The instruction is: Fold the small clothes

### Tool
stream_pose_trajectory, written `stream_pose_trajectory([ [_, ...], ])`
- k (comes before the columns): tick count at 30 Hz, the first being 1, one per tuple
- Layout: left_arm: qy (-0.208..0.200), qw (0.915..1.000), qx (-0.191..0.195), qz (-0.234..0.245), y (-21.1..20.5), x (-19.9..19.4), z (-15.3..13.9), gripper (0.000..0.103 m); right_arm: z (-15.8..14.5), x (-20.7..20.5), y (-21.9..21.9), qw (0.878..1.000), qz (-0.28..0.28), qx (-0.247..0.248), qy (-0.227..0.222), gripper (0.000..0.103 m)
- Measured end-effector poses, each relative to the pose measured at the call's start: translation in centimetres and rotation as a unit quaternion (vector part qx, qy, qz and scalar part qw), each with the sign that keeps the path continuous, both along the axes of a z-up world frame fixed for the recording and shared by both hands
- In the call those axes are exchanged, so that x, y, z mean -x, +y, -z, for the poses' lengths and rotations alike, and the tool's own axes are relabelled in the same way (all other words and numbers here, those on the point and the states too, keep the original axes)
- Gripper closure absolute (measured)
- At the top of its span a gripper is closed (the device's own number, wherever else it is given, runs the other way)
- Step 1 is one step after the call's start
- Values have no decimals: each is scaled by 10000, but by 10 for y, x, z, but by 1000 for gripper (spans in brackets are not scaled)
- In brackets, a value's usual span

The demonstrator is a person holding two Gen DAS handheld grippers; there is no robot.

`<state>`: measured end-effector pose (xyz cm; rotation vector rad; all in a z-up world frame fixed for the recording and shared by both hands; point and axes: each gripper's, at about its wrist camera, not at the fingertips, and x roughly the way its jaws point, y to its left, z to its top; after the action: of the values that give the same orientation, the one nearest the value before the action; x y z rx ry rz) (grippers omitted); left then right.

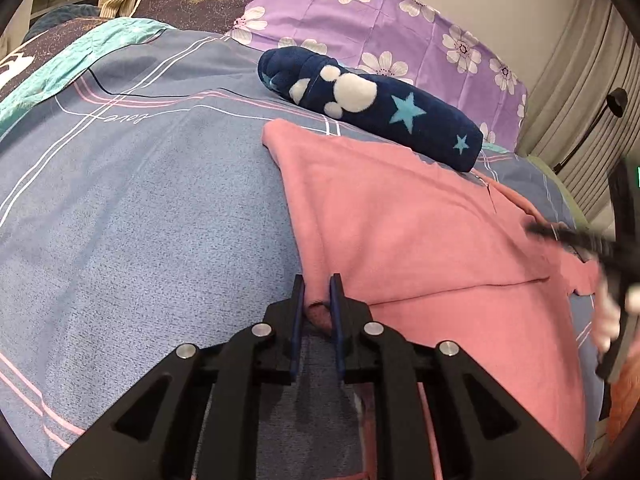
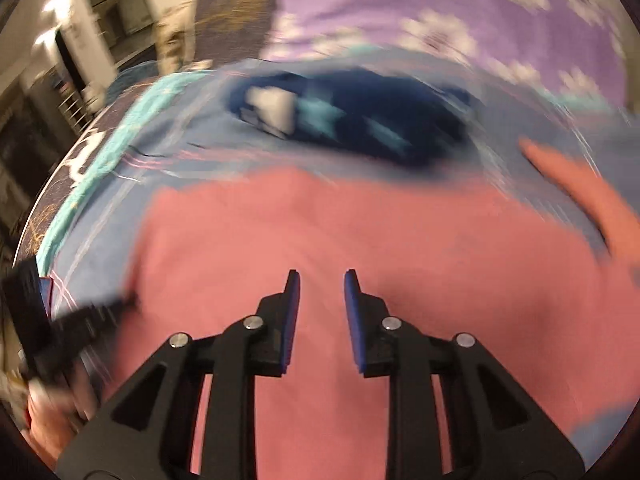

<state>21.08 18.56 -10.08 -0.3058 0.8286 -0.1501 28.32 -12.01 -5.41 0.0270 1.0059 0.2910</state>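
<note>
I see the pink garment [image 1: 420, 224] spread flat on the bed [image 1: 140, 200], over its blue-grey striped cover, filling the 3 to 5 o'clock part of my left wrist view. My left gripper [image 1: 318, 284] is clamped on a bunched corner of that garment at its 7 o'clock edge. At 12 o'clock from the garment, just beside its far edge, lies a rolled navy fleece [image 1: 372, 104] with stars and white blobs, and past that a purple flowered pillow [image 1: 380, 20]. My right gripper [image 2: 319, 280] hangs over the middle of the pink cloth, its blue pads apart and nothing between them; that view is badly blurred
</note>
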Motion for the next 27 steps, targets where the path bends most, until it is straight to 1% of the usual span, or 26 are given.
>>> stream_pose_trajectory([
  [1, 6, 10000, -34, -2, -1, 0, 0, 89, 19, 4, -27, 9985, 417, 224, 261, 80],
  [2, 11, 10000, -66, 1, -2, 0, 0, 87, 35, 9, -49, 9971, 658, 131, 350, 88],
  [4, 24, 9999, -138, -5, -1, -2, 0, 86, 43, 18, -74, 9958, 560, -717, -19, 89],
  [6, 13, 9998, -216, -42, -1, -3, -2, 86, 45, 21, -79, 9937, 645, -911, -82, 91],
  [7, -8, 9994, -320, -105, -1, -1, -5, 87, 44, 21, -76, 9945, 641, -825, -119, 91],
  [8, -114, 9977, -621, -262, -3, 2, -14, 89, 43, 23, -72, 9956, 619, -681, -171, 91],
  [9, -263, 9957, -827, -326, -6, 5, -23, 89, 42, 24, -67, 9965, 597, -534, -223, 91],
  [10, -506, 9936, -965, -297, -11, 10, -38, 89, 41, 25, -64, 9972, 565, -416, -266, 90],
  [12, -765, 9930, -894, -102, -25, 13, -64, 89, 43, 26, -64, 9973, 537, -418, -269, 88],
  [13, -816, 9931, -840, 38, -37, 12, -76, 89, 43, 26, -70, 9968, 536, -536, -242, 88],
  [14, -814, 9931, -829, 150, -47, 9, -82, 89, 41, 25, -75, 9959, 533, -694, -208, 88],
  [15, -774, 9930, -817, 353, -66, 2, -88, 89, 40, 21, -81, 9949, 549, -830, -173, 89],
  [16, -720, 9926, -809, 557, -85, -6, -88, 89, 34, 25, -92, 9924, 680, -1011, -165, 90],
  [17, -650, 9915, -829, 765, -104, -15, -85, 89, 27, 30, -103, 9902, 840, -1092, -225, 89],
  [18, -598, 9906, -853, 882, -117, -21, -81, 88, 16, 40, -123, 9867, 1072, -1149, -405, 88],
  [19, -505, 9895, -896, 1011, -134, -31, -72, 84, 7, 48, -140, 9836, 1228, -1195, -569, 88],
  [20, -426, 9889, -923, 1086, -143, -38, -64, 82, -3, 57, -160, 9794, 1419, -1237, -736, 86],
  [21, -236, 9875, -992, 1204, -158, -50, -46, 81, -14, 71, -193, 9713, 1776, -1263, -950, 79],
  [22, -70, 9866, -1060, 1237, -165, -56, -31, 81, -21, 82, -219, 9641, 2075, -1264, -1073, 74],
  [23, 104, 9859, -1108, 1250, -169, -60, -17, 78, -25, 94, -251, 9544, 2434, -1270, -1174, 67],
  [24, 175, 9853, -1210, 1192, -175, -63, 0, 77, -27, 103, -275, 9459, 2725, -1272, -1221, 66],
  [25, 5, 9842, -1326, 1174, -179, -59, 0, 76, -29, 116, -311, 9303, 3187, -1305, -1265, 66],
  [26, -30, 9831, -1384, 1196, -180, -57, -3, 73, -28, 130, -344, 9119, 3629, -1413, -1293, 66],
  [27, -25, 9828, -1371, 1235, -180, -56, -4, 71, -27, 137, -364, 8993, 3873, -1551, -1309, 65],
])
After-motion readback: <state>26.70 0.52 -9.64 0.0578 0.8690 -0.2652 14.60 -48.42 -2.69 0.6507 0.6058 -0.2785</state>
